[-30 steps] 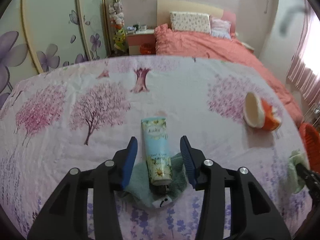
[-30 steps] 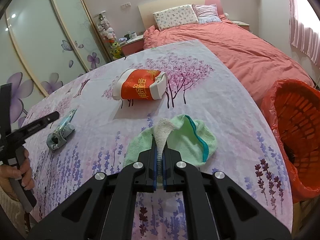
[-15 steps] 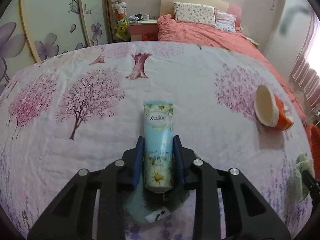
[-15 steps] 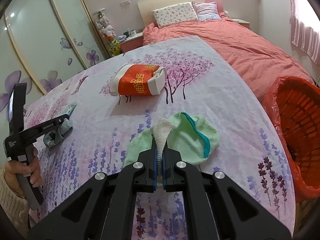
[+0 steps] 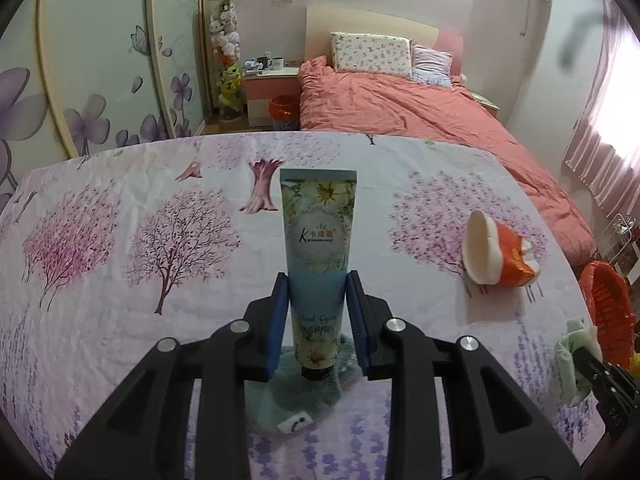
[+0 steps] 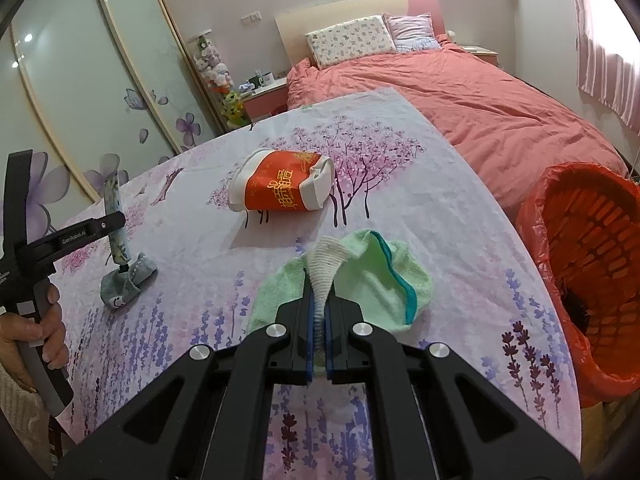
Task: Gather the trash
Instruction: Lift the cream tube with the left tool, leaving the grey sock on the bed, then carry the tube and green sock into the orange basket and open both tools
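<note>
1. On the floral worktop (image 6: pixel 400 160), the left gripper (image 5: pixel 318 320) has its jaws clamped on a hand cream tube (image 5: pixel 318 240), raised above a grey sock (image 6: pixel 128 280).
2. Right gripper (image 6: pixel 318 332): jaws pinched tight on a green sock (image 6: pixel 368 276).
3. Orange packet (image 6: pixel 284 192) lies further back; the red bin (image 6: pixel 592 264) sits just off the worktop's right edge.

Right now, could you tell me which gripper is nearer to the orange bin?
Right. The right gripper, clamping the green cloth, sits beside the orange bin; the left gripper, gripping the hand cream tube, is farther across the table.
</note>
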Demonstrator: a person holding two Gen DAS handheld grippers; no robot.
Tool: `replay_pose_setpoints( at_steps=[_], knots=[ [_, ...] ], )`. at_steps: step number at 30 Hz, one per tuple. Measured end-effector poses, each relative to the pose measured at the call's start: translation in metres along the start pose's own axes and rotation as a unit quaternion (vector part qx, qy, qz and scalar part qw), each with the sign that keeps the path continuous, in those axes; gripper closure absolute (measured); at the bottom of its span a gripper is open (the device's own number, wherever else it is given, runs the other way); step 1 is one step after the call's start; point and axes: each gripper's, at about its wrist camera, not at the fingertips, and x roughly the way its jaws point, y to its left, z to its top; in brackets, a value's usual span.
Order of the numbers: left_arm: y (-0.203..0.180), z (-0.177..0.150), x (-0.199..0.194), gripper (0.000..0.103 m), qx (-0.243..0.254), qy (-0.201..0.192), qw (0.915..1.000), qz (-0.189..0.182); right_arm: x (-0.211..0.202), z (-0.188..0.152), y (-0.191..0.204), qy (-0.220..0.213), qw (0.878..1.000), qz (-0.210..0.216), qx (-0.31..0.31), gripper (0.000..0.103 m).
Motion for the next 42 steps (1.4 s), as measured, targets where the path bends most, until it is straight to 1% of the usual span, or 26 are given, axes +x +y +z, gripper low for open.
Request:
replay_pose_setpoints(
  at_steps=[7,16,21,23,25,28,31,34,36,38,42],
  knots=[
    [-0.022,0.0,0.0,0.074,0.013,0.005,0.9996,-0.026,0.004,0.0,-0.004,0.004,1.0,-0.004,0.004,0.099],
    [-0.062,0.001,-0.016,0.074,0.036,-0.011,0.996,-0.081,0.001,0.004,-0.017,-0.004,1.0,-0.01,0.014,0.099],
    [-0.085,-0.014,-0.018,0.074,0.066,0.006,0.9927,-0.101,0.004,0.0,-0.02,0.003,1.0,-0.012,0.017,0.099],
    [-0.089,-0.023,-0.013,0.074,0.076,0.017,0.9918,-0.102,0.005,-0.002,-0.021,0.005,1.0,-0.013,0.017,0.099],
    [-0.093,-0.03,-0.004,0.074,0.084,0.031,0.9915,-0.095,0.005,-0.002,-0.022,0.006,1.0,-0.015,0.017,0.099],
    [-0.093,-0.036,0.012,0.074,0.08,0.05,0.9918,-0.086,0.008,-0.003,-0.023,0.009,1.0,-0.017,0.018,0.099],
    [-0.091,-0.039,0.028,0.073,0.064,0.061,0.9927,-0.082,0.011,-0.004,-0.024,0.013,1.0,-0.02,0.018,0.099],
    [-0.085,-0.043,0.04,0.073,0.038,0.075,0.9932,-0.081,0.014,-0.005,-0.024,0.017,0.999,-0.022,0.018,0.099],
    [-0.079,-0.048,0.038,0.069,0.033,0.073,0.9933,-0.083,0.014,-0.006,-0.025,0.019,0.999,-0.022,0.016,0.099],
    [-0.076,-0.053,0.031,0.064,0.04,0.066,0.9941,-0.077,0.015,-0.007,-0.026,0.021,0.999,-0.023,0.016,0.099],
    [-0.077,-0.067,0.018,0.064,0.058,0.056,0.9941,-0.073,0.017,-0.007,-0.027,0.024,0.999,-0.024,0.018,0.099]
  ],
)
